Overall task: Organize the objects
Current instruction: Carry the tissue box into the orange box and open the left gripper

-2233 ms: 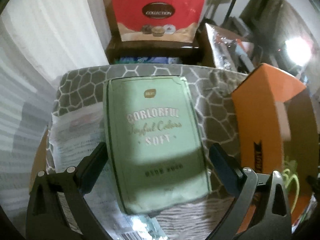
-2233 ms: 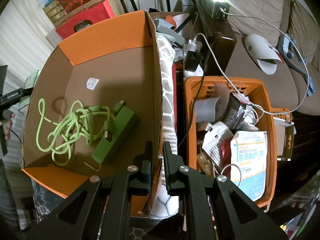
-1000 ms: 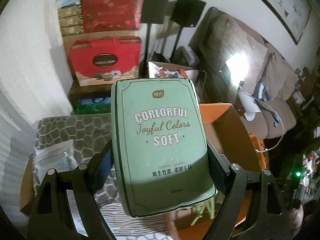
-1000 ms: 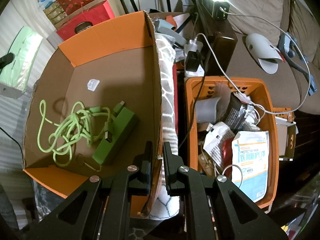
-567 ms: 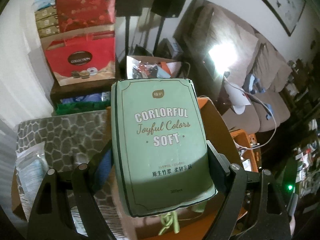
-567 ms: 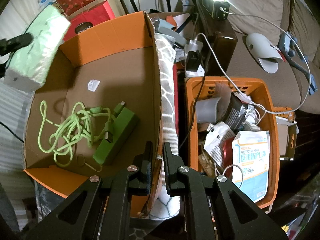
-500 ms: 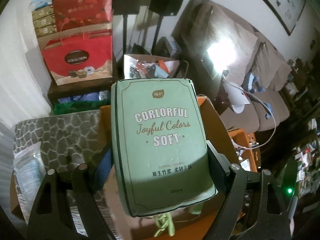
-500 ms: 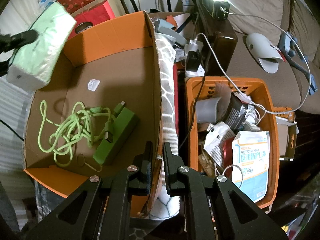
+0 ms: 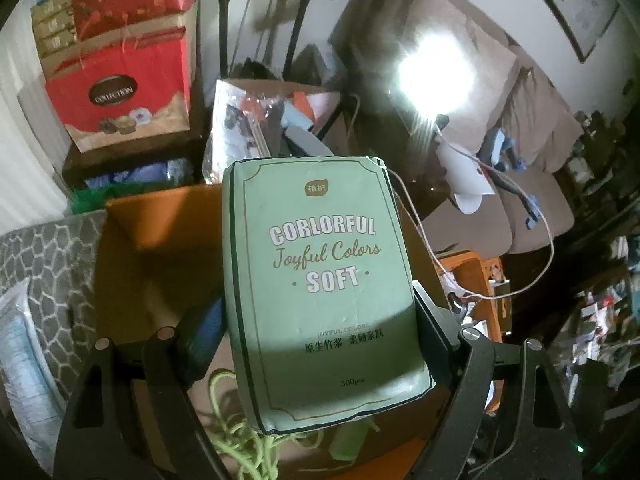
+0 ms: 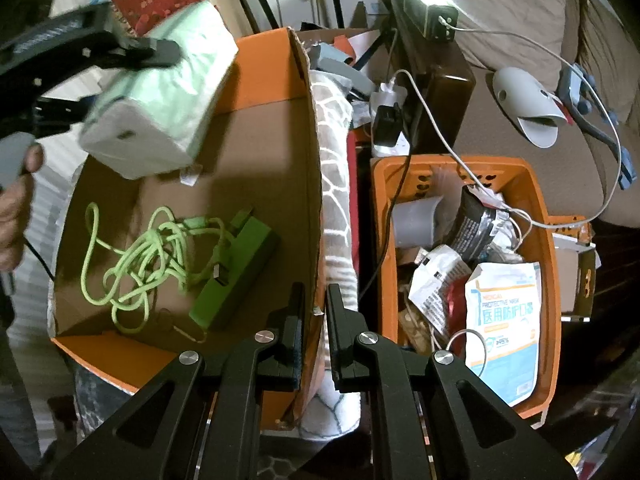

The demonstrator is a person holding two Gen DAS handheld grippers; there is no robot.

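Pale-green "CORLORFUL SOFT" tissue pack [image 9: 324, 292], soft-sided, clamped between left hand-held gripper [image 9: 316, 332] fingers.

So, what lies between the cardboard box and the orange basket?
In the right wrist view, a grey patterned blanket hangs between the cardboard box and orange basket.

Both tools are the same build: matte black plastic, angular arms with triangular cutouts and round silver screw heads at the pivots. The right tool [image 10: 316, 320] has flat ribbed pads; the left tool [image 9: 316, 332] has wider blocky fingers. Bare-skinned left hand [image 10: 16, 216], thin black cable trailing beneath.
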